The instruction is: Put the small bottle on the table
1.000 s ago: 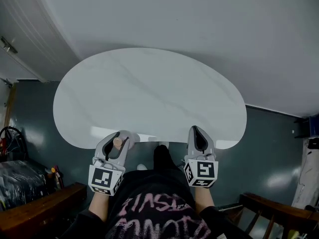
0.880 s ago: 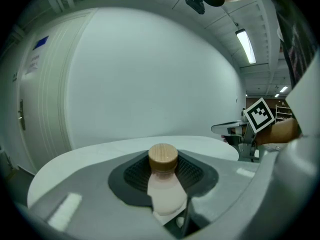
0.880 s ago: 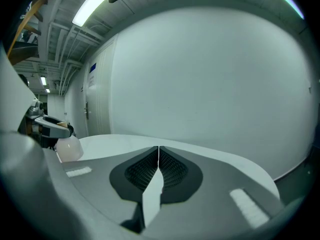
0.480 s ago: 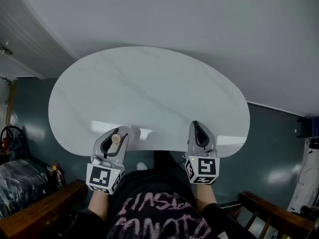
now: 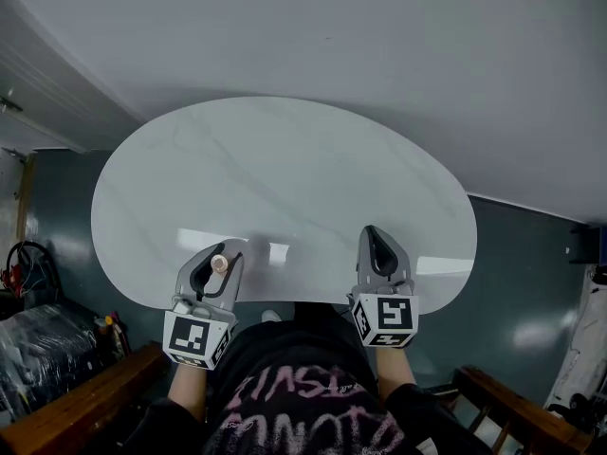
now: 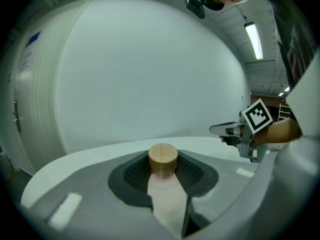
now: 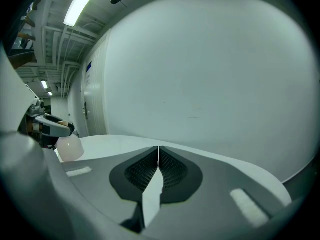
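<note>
A small pale bottle [image 6: 167, 201] with a wooden cap [image 6: 163, 157] stands upright between the jaws of my left gripper [image 5: 216, 268], which is shut on it. In the head view the cap [image 5: 218, 263] shows over the near left edge of the white oval table [image 5: 285, 178]. My right gripper [image 5: 379, 254] hovers at the table's near right edge, its jaws closed together on nothing. From the right gripper view the bottle [image 7: 70, 148] hangs below the left gripper [image 7: 50, 126], above the tabletop. The left gripper view shows the right gripper [image 6: 227, 130] across the table.
The table [image 6: 125, 149] stands against a plain white wall [image 5: 379, 45]. Dark floor [image 5: 531, 273] surrounds it. Wooden furniture [image 5: 66, 406] sits at lower left and lower right [image 5: 512, 406]. Cluttered items [image 5: 28, 349] lie on the floor at far left.
Both grippers have edged forward over the table's near edge, the left one carrying the bottle. The head view has shifted slightly.
</note>
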`<state>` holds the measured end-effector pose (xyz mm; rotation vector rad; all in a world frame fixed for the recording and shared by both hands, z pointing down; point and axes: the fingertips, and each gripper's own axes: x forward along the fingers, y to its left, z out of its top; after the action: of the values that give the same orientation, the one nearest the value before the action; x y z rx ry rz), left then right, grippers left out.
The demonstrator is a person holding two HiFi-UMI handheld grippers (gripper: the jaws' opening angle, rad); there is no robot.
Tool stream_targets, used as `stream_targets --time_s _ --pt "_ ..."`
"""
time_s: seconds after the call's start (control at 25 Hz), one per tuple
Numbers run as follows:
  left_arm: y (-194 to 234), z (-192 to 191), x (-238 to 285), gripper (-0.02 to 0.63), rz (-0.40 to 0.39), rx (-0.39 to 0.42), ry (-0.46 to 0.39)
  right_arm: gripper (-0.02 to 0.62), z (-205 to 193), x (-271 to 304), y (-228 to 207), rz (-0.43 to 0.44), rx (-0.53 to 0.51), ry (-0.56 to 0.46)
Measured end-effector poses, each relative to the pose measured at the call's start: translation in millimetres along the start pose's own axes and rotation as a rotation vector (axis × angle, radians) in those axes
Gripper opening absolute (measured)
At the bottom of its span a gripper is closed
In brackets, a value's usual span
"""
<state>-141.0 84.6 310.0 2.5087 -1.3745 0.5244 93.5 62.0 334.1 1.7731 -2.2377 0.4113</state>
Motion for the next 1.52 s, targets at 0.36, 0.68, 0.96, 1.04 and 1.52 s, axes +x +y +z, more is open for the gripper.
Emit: stream_targets --time_s 0.36,0.68,0.96,1.04,1.52 --pt "-9.7 19.5 36.4 0.129 0.001 -0.003 0.001 0.014 8.3 22.9 -35.2 0.006 0.004 0.001" --pt "-12.5 33.5 46.9 0.129 0.058 -0.025 0.011 0.014 5.5 35.9 -52.0 0.049 0.012 0.014" --pt "-16.8 33.1 39.8 0.127 0.091 -0.023 0.013 0.014 5.7 37.4 -56.0 0.076 0.018 0.011" --pt "-17.1 33.1 36.8 0.127 0.098 -0.023 0.01 0.014 4.2 36.9 -53.4 0.086 0.023 0.012" --pt "-14.6 39.0 30.1 0.129 0.109 -0.014 -0.005 0.014 9.9 34.8 -46.1 0.1 0.032 -0.001"
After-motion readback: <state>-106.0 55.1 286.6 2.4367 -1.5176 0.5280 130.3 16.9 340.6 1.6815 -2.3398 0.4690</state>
